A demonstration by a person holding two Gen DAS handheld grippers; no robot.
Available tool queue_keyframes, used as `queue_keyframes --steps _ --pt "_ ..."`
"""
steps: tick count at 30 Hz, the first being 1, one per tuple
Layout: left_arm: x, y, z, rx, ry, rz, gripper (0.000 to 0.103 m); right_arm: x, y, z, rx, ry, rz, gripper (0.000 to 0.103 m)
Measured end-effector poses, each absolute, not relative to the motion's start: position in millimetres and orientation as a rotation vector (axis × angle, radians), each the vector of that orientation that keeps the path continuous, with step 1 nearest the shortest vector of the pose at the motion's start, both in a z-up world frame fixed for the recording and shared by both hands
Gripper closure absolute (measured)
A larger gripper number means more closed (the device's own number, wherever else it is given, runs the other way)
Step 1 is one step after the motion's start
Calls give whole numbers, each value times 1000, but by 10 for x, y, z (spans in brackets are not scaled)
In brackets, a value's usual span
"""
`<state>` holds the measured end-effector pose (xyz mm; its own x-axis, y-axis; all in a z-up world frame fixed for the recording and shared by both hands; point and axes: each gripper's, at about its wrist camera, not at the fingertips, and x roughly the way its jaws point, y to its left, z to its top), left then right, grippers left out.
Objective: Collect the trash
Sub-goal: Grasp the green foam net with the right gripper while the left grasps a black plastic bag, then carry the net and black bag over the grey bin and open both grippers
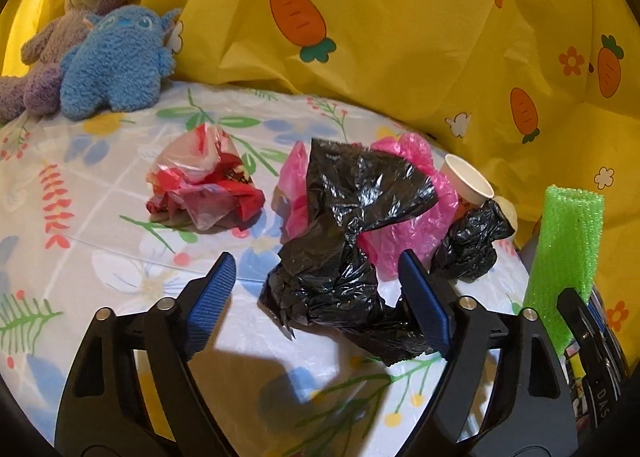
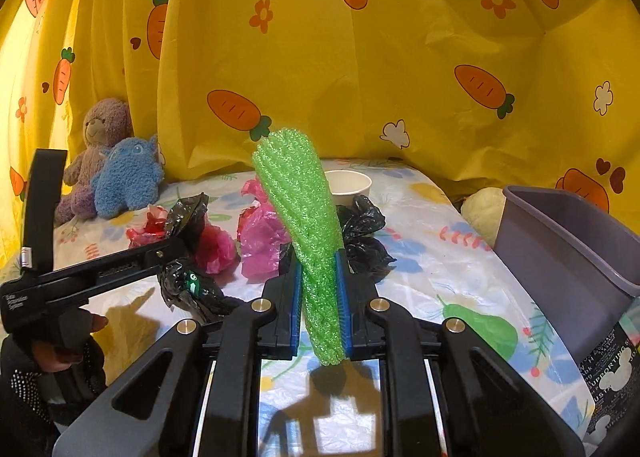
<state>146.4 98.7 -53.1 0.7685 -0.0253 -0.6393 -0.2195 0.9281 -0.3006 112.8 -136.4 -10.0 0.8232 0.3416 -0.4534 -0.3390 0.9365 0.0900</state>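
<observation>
A: How much trash is on the table [image 1: 100, 225]?

B: Two black bags [image 1: 340, 249], pink plastic, one cup [image 1: 468, 181], centre frame. My right tool [image 2: 318, 289] clamps one green foam sleeve [image 2: 304, 209]; left tool [image 1: 316, 297] gapes astride a bag. Bin [image 2: 560, 249] right; lower left bare.

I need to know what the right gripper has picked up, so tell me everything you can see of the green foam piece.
The green foam piece is a bright green, ribbed foam net sleeve, soft and slightly translucent. It stands nearly upright, wide and rounded at the top and squeezed narrow where the right gripper has its blue-padded jaws shut on its lower part; a short end pokes out below them. It is lifted clear of the floral tablecloth. In the left wrist view it rises flat-topped at the right edge, beside the black bags. Nothing else visibly touches it.
</observation>
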Motion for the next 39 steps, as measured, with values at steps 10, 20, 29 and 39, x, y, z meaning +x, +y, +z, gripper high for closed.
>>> queue_keyframes --steps 10,20,29,39 --pt "1272 1020 -487 -384 639 86 66 1051 -1492 -82 22 470 368 87" --pt "716 1135 52 -388 460 95 66 912 -1601 41 48 437 361 86" --pt "653 865 241 -368 417 32 66 771 -1724 156 52 404 341 86" --pt "782 422 332 -331 424 -71 66 714 -1956 234 60 379 287 87"
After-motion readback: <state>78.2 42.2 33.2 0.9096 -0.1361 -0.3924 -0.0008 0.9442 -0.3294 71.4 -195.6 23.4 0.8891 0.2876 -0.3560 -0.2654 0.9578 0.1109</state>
